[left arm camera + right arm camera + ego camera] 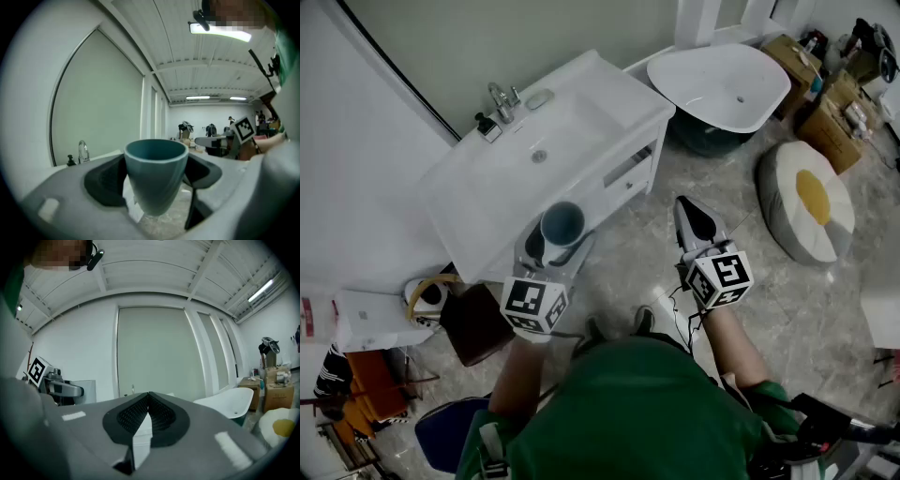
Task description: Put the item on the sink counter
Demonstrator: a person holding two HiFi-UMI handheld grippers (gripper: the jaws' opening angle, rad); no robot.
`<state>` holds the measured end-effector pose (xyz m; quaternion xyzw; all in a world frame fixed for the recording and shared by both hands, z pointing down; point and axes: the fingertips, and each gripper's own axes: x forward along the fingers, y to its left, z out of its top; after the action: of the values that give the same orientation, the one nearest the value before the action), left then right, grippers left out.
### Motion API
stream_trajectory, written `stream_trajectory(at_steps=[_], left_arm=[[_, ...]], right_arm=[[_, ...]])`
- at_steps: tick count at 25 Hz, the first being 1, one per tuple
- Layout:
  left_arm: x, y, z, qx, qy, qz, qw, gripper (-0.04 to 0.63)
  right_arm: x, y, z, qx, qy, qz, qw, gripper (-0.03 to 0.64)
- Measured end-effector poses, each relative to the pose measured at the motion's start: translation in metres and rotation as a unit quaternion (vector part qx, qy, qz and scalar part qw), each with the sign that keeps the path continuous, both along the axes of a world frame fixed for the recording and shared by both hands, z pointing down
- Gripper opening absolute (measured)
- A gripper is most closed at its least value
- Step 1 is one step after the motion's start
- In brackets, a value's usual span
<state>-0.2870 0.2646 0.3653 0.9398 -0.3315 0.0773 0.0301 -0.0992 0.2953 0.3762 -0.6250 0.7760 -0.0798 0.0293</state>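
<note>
- The left gripper [551,246] squeezes the teal cup [155,176] between its two jaws. The cup stands upright.
- The cup is held right by the front edge of the white sink counter [487,202].
- The right gripper [694,223] is closed tight on nothing.

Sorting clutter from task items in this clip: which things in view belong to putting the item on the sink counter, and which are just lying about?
Job in hand:
- teal tapered cup, held in the left gripper
- white rectangular sink counter

Lying about:
- white oval freestanding bathtub
- round white cushion with a yellow centre
- brown cardboard boxes
</note>
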Motion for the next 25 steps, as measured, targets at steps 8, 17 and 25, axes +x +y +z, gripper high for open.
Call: stream_trajectory(at_steps=[8,17,25], left_arm=[[-0.007,-0.002,-0.002,0.008,0.002,-0.007,0.9999,0.376],[0.026,-0.005,-0.020,0.029,0.012,-0.019,0.9993,0.376],[0.055,-0.011,-0.028,0.045,0.010,-0.042,0.9981,0.376]], right_arm=[[-0.010,-0.001,-0.003,0.006,0.008,-0.008,1.000,-0.003],[0.023,0.005,-0.020,0.028,0.003,-0.016,0.999,-0.003],[0.073,0.013,-0.018,0.024,0.007,-0.017,1.000,-0.003]])
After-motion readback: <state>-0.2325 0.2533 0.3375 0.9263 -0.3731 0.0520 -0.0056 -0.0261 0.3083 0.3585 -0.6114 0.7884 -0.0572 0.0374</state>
